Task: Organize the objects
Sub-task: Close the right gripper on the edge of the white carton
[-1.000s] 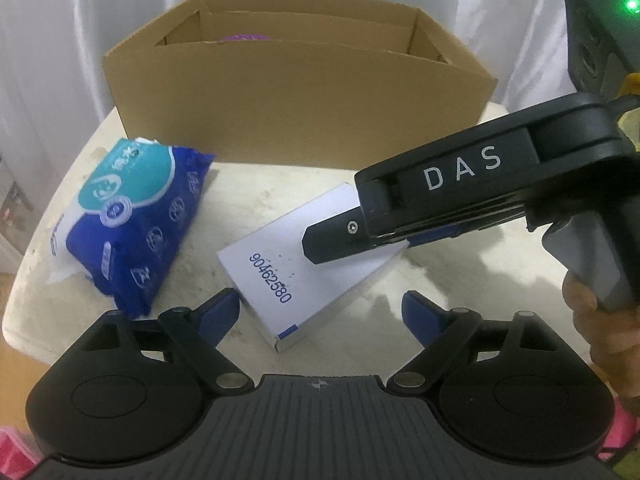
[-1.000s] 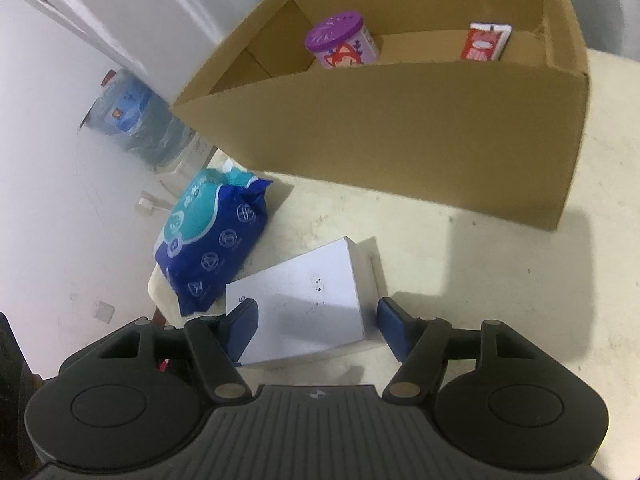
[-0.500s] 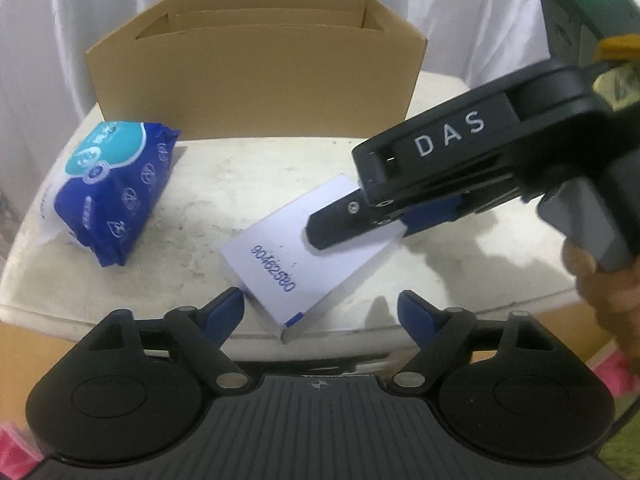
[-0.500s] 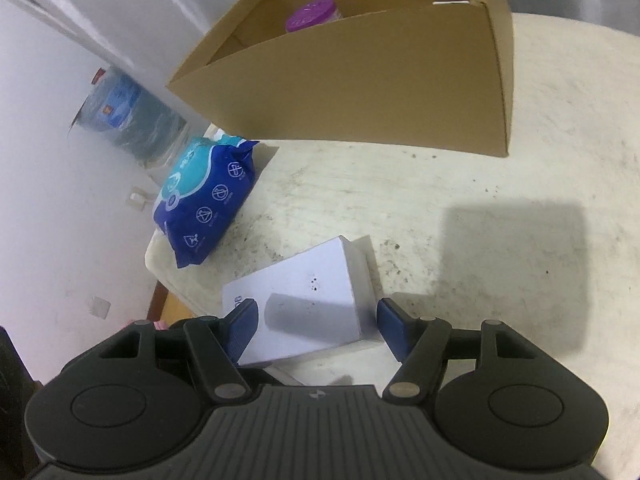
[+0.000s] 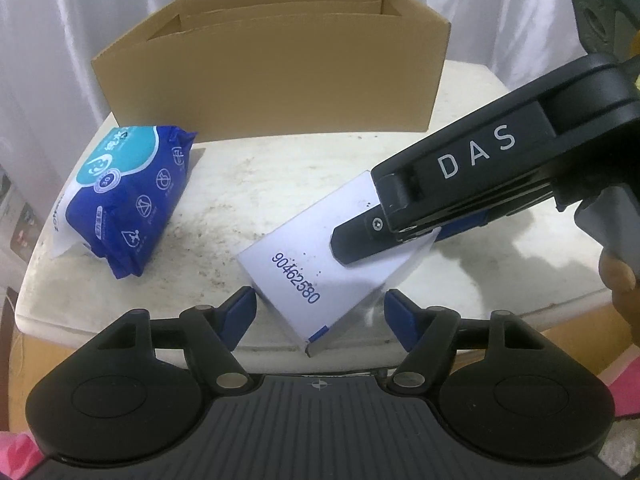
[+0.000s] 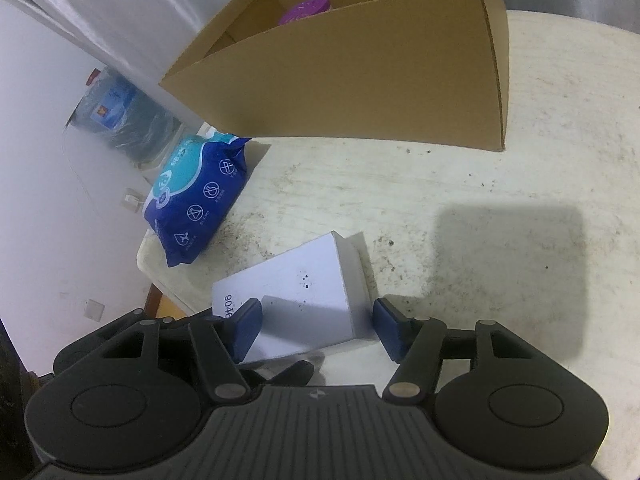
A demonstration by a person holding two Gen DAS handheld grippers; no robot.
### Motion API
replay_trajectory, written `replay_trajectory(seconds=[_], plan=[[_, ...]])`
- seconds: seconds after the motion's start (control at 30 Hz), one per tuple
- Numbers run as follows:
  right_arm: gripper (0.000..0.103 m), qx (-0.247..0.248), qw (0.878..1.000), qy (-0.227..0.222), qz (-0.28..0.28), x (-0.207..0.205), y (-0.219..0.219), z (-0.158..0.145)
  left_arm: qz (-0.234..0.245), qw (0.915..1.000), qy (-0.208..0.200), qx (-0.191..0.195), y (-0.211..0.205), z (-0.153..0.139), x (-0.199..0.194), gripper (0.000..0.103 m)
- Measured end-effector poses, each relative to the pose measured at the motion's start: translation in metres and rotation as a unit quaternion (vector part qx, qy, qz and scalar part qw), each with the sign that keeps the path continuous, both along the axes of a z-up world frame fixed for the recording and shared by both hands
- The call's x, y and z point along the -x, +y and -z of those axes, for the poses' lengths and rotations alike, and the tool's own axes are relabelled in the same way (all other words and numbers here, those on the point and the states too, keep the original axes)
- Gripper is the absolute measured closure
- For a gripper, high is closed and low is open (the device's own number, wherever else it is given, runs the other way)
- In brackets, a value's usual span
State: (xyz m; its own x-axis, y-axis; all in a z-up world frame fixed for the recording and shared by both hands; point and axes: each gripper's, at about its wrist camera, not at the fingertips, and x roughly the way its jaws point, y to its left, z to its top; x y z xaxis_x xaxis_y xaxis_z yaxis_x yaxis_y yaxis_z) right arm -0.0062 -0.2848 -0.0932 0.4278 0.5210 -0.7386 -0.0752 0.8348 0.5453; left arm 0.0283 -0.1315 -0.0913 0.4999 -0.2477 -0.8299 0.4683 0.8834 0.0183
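Note:
A white box (image 5: 320,264) printed with blue digits lies aslant near the front edge of the table (image 5: 280,172), one corner past that edge. My left gripper (image 5: 318,316) straddles the near corner; its jaws are closing, with a thin gap still at each pad. My right gripper (image 6: 316,320) straddles the white box (image 6: 296,292) at the far end, jaws closing too, with a sliver of space at the right pad. A blue wipes pack (image 5: 124,204) lies to the left. The open brown carton (image 5: 272,92) stands behind, and a purple-lidded jar (image 6: 306,8) shows inside.
A person's hand (image 5: 616,276) holds the right gripper's handle at the right edge of the left wrist view. The table's left rim falls off just past the wipes pack (image 6: 196,200). A large water bottle (image 6: 120,116) stands on the floor beyond it.
Both cameras have drawn back, so the carton looks farther away and the table's front edge has come into view. The left jaws have narrowed around the white box's corner.

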Motion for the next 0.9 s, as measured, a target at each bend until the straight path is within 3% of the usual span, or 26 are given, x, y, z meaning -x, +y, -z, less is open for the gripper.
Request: replay_trajectory(seconds=[0.27, 0.5, 0.9], plan=[[0.038, -0.002, 1.0, -0.002, 0.0, -0.0004, 0.0005, 0.0007, -0.011, 0.9999, 0.006, -0.004, -0.004, -0.0032, -0.0003, 0.032], [0.038, 0.003, 1.0, 0.005, -0.003, -0.0014, -0.0015, -0.0007, -0.017, 0.9991, 0.035, 0.014, -0.0011, -0.0087, 0.0032, 0.032], [0.038, 0.001, 1.0, 0.013, 0.004, -0.0001, -0.0078, 0.0008, -0.01, 0.999, 0.04, 0.015, 0.0005, -0.0049, 0.0076, 0.031]])
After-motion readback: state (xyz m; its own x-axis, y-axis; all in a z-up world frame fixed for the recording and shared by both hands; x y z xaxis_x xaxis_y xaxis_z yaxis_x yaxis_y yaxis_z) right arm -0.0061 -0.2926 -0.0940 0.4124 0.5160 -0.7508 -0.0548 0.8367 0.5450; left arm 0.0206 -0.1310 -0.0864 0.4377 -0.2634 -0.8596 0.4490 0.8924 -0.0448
